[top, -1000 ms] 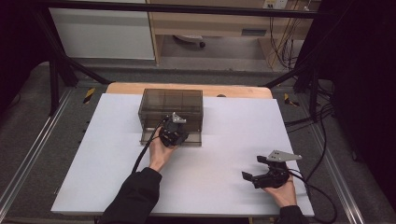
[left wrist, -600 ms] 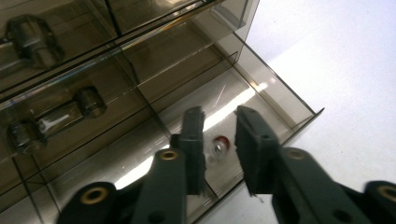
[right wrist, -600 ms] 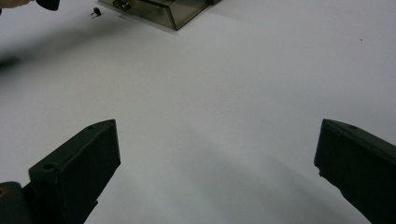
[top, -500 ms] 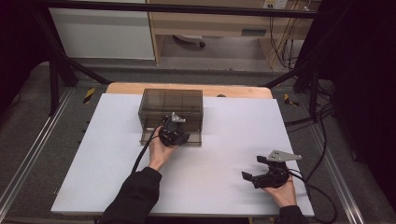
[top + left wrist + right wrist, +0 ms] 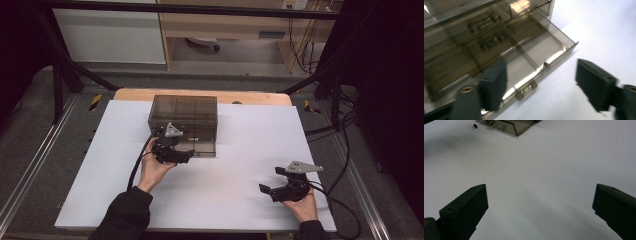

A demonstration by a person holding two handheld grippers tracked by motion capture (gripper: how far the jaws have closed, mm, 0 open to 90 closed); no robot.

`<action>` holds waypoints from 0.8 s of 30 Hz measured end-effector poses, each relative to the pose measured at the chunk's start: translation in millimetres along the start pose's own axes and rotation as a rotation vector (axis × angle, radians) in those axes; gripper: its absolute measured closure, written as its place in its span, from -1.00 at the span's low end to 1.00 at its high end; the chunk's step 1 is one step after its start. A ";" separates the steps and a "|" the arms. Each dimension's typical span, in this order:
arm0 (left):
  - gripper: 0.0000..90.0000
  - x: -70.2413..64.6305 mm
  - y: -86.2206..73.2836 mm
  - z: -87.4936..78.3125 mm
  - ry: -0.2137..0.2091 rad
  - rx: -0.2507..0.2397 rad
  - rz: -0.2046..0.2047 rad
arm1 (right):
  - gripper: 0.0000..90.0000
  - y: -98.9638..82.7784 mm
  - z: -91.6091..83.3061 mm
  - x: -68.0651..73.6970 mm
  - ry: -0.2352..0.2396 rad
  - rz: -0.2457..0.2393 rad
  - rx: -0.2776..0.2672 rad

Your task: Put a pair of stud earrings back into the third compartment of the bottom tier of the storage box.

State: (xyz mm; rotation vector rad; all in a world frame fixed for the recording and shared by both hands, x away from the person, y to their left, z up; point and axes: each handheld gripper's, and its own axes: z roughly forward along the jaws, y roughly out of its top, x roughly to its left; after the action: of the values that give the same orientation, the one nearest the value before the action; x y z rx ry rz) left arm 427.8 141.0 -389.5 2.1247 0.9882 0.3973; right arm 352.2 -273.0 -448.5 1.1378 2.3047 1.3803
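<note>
A smoky see-through plastic drawer box (image 5: pixel 184 114) stands at the back middle of the white table (image 5: pixel 240 150). Its bottom drawer (image 5: pixel 204 148) is pulled out toward me. In the left gripper view the drawer (image 5: pixel 541 50) looks empty, with a small handle (image 5: pixel 525 90) on its front edge. My left gripper (image 5: pixel 181 148) is at the drawer's front left, open, its jaws apart on either side of the handle area (image 5: pixel 544 85) with nothing between them. My right gripper (image 5: pixel 272 180) rests open near the front right of the table, over bare white surface (image 5: pixel 539 202).
The box's corner (image 5: pixel 510 125) and a small dark speck (image 5: pixel 474 125) on the table lie far ahead in the right gripper view. A wooden strip (image 5: pixel 250 97) edges the table's back. Metal frame rails (image 5: pixel 35 165) run along both sides, and cables (image 5: pixel 345 165) trail at the right.
My left gripper has drawn back a little toward me and to the left, away from the drawer front. The right gripper has hardly moved.
</note>
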 end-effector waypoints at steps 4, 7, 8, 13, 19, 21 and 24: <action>-0.65 3.9 -12.9 -12.1 0.018 0.006 -0.009 | -0.98 -0.1 0.2 0.1 -0.001 0.000 0.002; -0.77 6.0 -20.8 -17.9 0.033 0.010 -0.008 | -0.98 0.0 -0.3 -0.2 -0.001 -0.003 0.000; -0.79 6.4 -23.1 -19.8 0.041 0.017 -0.002 | -0.98 0.0 -0.4 -0.2 -0.002 -0.002 0.000; -0.85 10.4 -33.5 -24.9 0.053 0.011 0.012 | -0.98 0.0 -0.4 -0.1 -0.001 -0.001 0.001; -0.81 15.6 -47.4 -22.1 0.060 0.034 -0.010 | -0.98 0.0 -0.5 -0.1 -0.002 -0.002 0.001; -0.76 16.8 -52.6 -19.3 0.071 0.046 -0.024 | -0.98 0.0 -0.2 0.0 -0.003 0.000 0.001; -0.63 19.2 -59.4 -14.4 0.086 0.057 -0.049 | -0.98 -0.1 0.0 0.1 -0.002 0.000 0.001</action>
State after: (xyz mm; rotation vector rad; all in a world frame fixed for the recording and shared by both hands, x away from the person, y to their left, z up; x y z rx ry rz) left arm 401.4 187.9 -424.3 2.1452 1.1109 0.4444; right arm 352.1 -273.0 -448.5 1.1389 2.3043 1.3770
